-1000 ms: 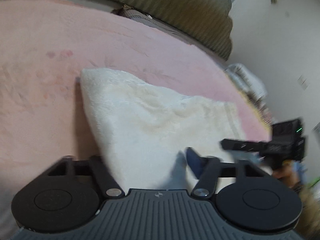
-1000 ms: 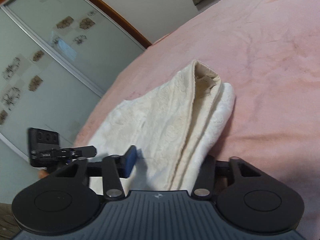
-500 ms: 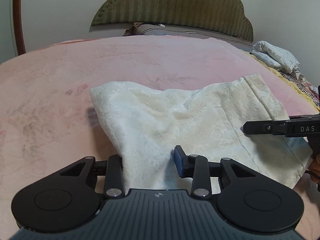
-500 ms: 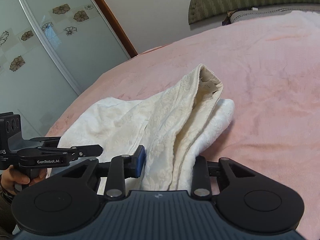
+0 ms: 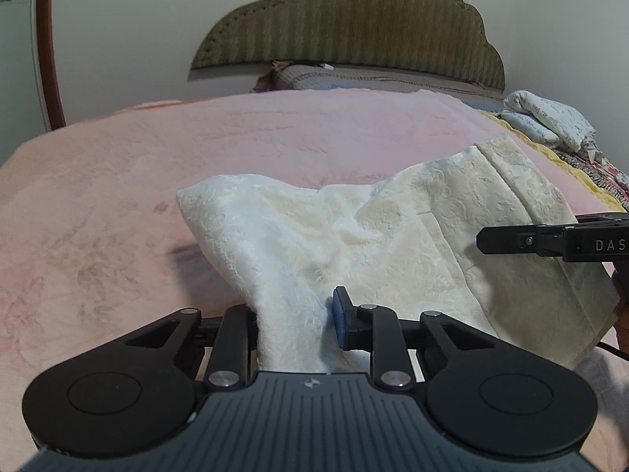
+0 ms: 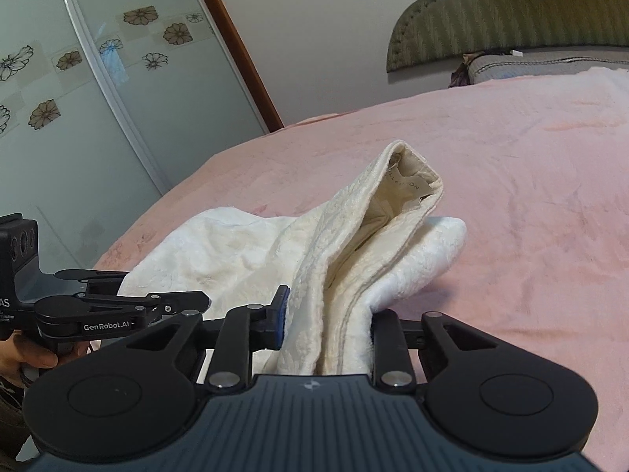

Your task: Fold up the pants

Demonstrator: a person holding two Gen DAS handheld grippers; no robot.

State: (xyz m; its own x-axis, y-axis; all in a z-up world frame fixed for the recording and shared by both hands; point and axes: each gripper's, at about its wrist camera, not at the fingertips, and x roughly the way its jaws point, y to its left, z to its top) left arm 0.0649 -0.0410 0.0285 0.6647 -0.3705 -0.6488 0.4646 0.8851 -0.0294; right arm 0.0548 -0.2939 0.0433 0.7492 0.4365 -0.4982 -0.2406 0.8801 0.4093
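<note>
Both grippers — left (image 5: 295, 324), right (image 6: 325, 328) — have jaws closing on bunched near edges of the pants (image 5: 393, 244); carry both ends level over the bed (image 5: 118, 196) — slack stays even.

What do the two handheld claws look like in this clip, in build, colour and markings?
Both match. The left claw and right claw each have matte black linkage arms with silver pivot pins, two round black discs, a ribbed dark grey body bearing a small white logo, and blue pads on the fingers. From the side, the left one reads "GenRobot.AI" in white; the right one shows "DAS". A thin dark cable trails below the right one.
</note>
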